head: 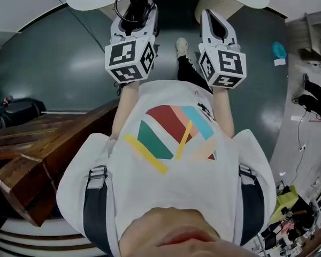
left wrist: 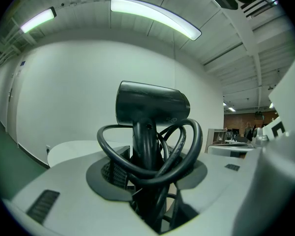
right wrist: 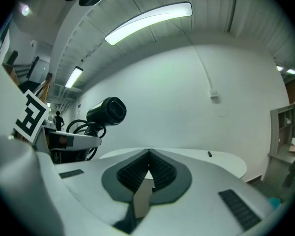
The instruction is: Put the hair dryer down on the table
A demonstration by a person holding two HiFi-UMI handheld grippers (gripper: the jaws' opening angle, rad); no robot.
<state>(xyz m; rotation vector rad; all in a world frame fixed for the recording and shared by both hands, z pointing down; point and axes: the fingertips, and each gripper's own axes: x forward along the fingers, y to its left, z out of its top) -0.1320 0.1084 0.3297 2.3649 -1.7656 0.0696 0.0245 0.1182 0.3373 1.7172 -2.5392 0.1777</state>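
Fingers [left wrist: 116, 174] on my left gripper [left wrist: 147, 167] clamp the hair dryer [left wrist: 152, 103] handle and cord [left wrist: 194, 146] mid-frame, right gripper [right wrist: 148, 157] closed empty; cord loops snagging could topple it on release.

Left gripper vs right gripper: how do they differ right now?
Left gripper jaws stand apart, clamped on the hair dryer handle; right gripper jaws meet at the tips, nothing between. Left gripper has the cord looped before it; right gripper has none. Both are white with marker cubes.
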